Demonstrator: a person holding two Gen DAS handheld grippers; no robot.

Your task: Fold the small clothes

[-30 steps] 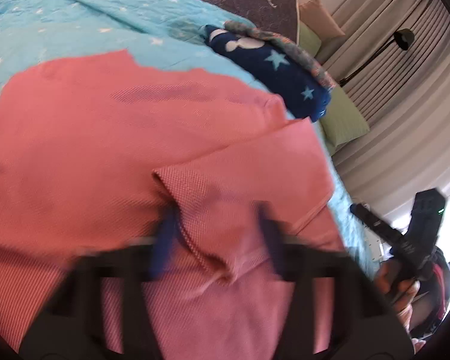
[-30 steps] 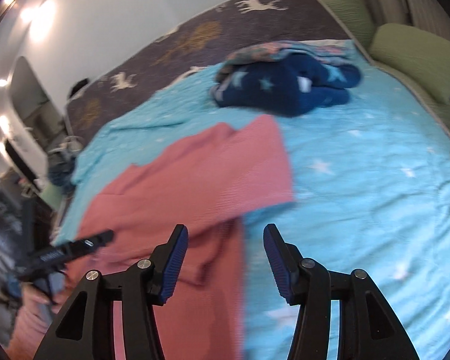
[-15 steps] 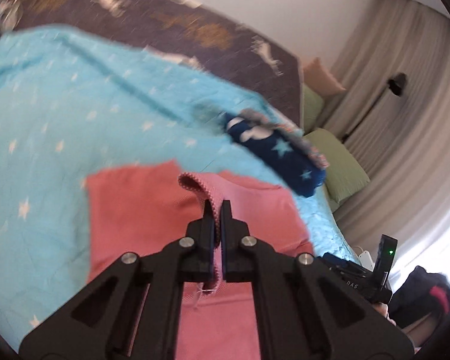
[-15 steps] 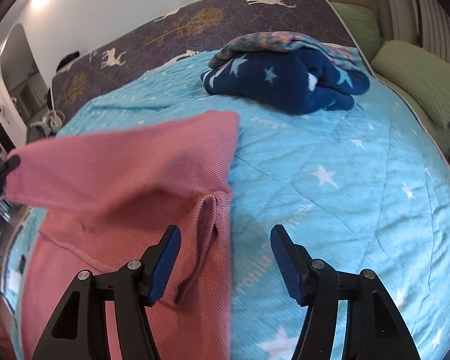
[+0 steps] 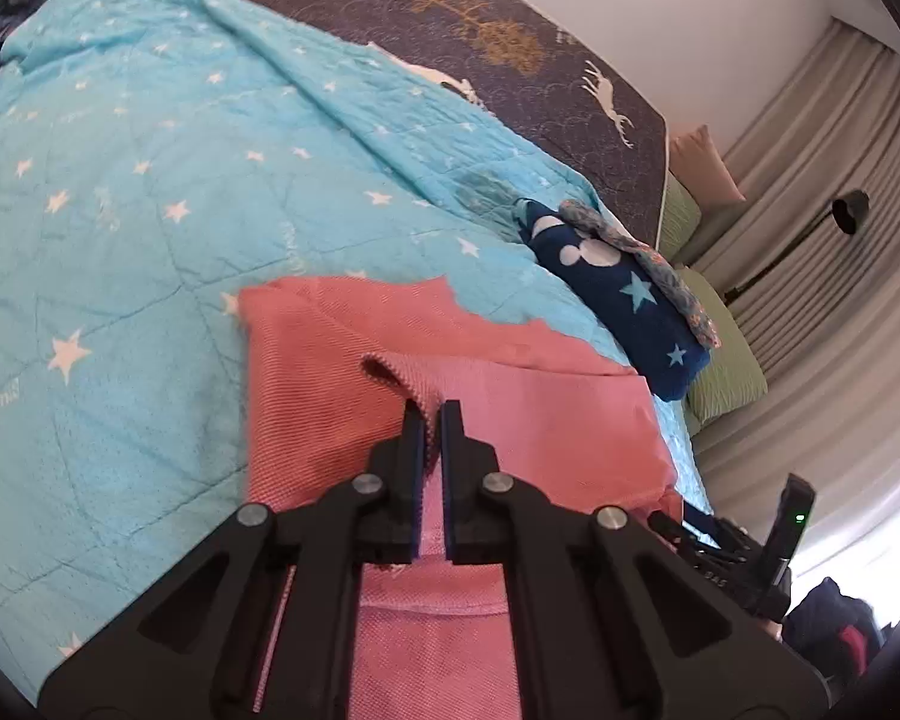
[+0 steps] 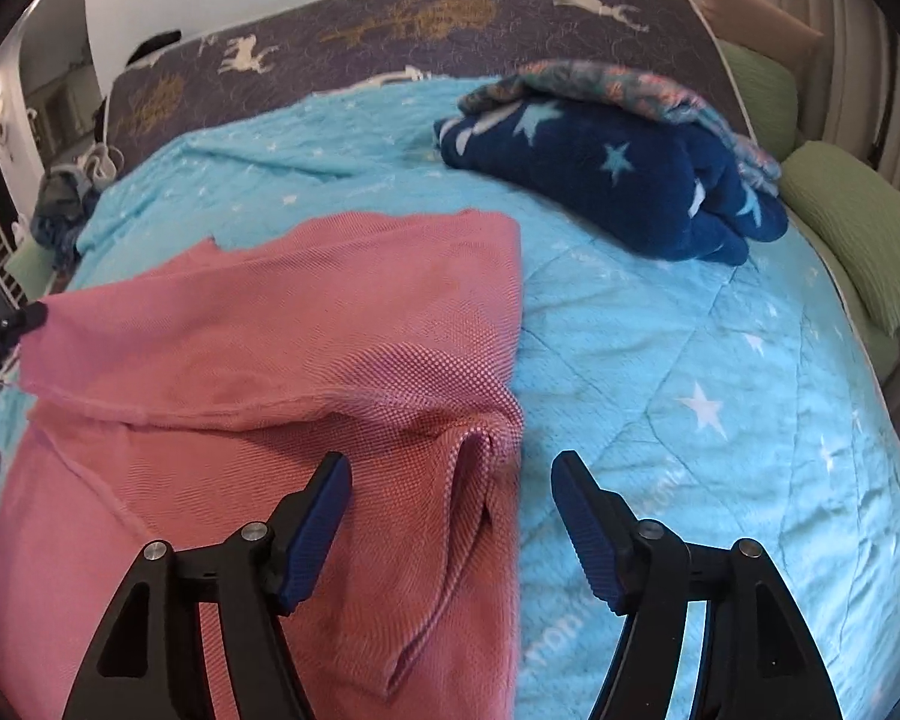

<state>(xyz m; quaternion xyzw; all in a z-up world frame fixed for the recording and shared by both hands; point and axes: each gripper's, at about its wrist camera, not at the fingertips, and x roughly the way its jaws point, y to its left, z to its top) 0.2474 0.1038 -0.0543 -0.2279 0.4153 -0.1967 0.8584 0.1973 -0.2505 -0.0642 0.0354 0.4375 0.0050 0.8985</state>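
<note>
Pink garment [image 5: 510,420] lay on the turquoise star-print quilt [image 5: 120,210] covering the bed, partly folded over itself. In the right wrist view its far portion formed a raised flap stretching toward the left edge of the frame, where a dark tip pinched its corner.

Left gripper [image 5: 431,420]: jaws clamped tight on an edge of the pink garment; a strip of cloth stood up between the pads and curled over just beyond the fingertips. The cloth below the gripper hung toward the near edge of the frame.

Right gripper [image 6: 450,480]: jaws were opening, blue pads well apart, nothing pressed between them. It hovered over the garment's right edge, where a lengthwise fold ridge ran between the two fingers. The left finger stood over pink cloth, the right finger over bare quilt.

Folded navy blanket with stars [image 6: 618,180] sat further up the quilt, a patterned floral cloth [image 6: 600,87] draped on top of it. It lay well apart from the garment. Green pillows [image 6: 858,228] lay along the far right side of the bed. A dark mattress cover with deer and tree print [image 5: 480,18] was exposed beyond the quilt
</note>
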